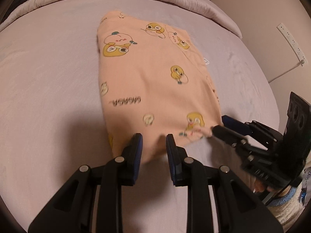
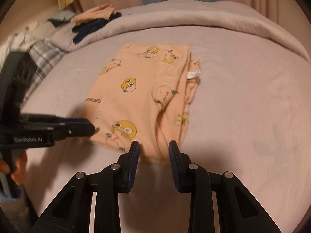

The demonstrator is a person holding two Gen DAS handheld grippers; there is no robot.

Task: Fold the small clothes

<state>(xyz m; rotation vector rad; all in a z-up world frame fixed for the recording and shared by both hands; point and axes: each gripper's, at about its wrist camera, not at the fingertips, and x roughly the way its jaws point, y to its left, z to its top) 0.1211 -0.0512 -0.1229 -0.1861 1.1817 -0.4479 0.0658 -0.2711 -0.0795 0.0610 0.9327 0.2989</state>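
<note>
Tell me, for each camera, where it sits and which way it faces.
Left wrist: on the left gripper, facing along its fingers over the peach garment on the bed; right gripper enters at right.
Right wrist: on the right gripper, facing the same garment's near edge; left gripper and a hand at left.
Shared: garment, bed.

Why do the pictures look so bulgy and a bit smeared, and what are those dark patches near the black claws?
Both views use fisheye lenses, so the bed curves and the corners go black. Left wrist view: the peach garment is slightly smeared, the right gripper too; the left gripper casts a soft shadow. Right wrist view: the clothes pile blurs; warm, dim light throughout.
</note>
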